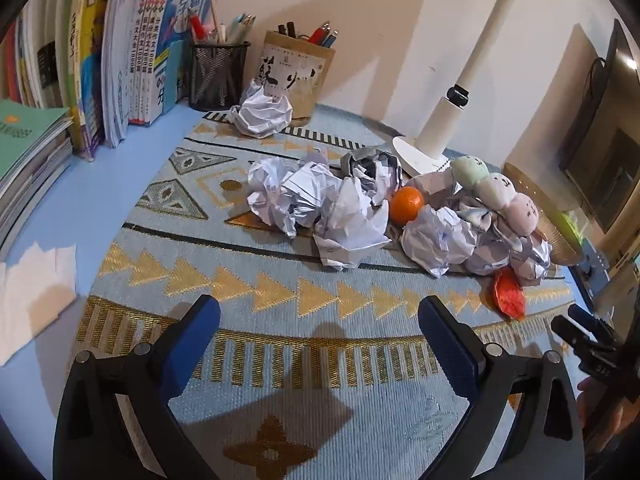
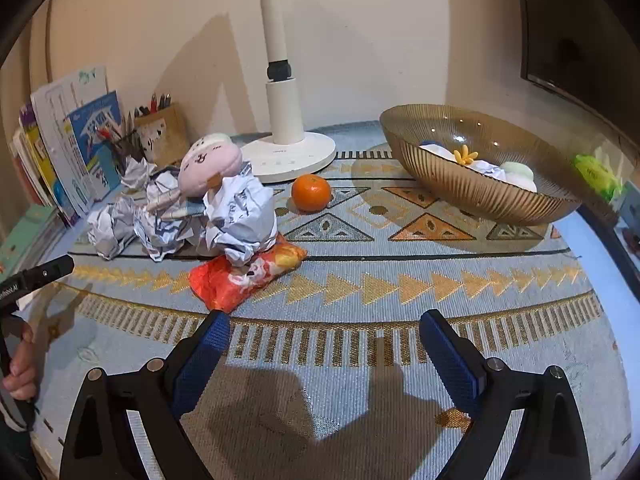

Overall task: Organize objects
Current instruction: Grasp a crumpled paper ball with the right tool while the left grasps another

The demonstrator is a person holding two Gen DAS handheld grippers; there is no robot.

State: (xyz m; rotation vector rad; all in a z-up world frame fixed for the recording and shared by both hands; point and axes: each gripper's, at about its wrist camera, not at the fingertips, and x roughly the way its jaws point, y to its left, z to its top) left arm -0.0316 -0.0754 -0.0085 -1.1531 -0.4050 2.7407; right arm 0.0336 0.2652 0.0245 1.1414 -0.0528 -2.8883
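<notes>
Orange snack packet [image 2: 246, 270] under crumpled paper [image 2: 240, 216]
Glossy, puffy; long axis runs near-left to far-right. Both grippers, left [image 1: 319, 320] and right [image 2: 325, 334], gape wide, empty.

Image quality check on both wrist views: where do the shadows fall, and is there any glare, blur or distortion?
Left wrist view: strong fisheye bending at the books; hard shadows on the wall behind the pen holder; sharp overall. Right wrist view: gripper shadows fall on the mat just ahead of the fingers; small glints on the bowl; dark vignette in the corners.

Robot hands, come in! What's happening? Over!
Left gripper and right gripper open, empty. Small orange tangerine loose on mat. Crumpled white paper balls crowd it.
</notes>
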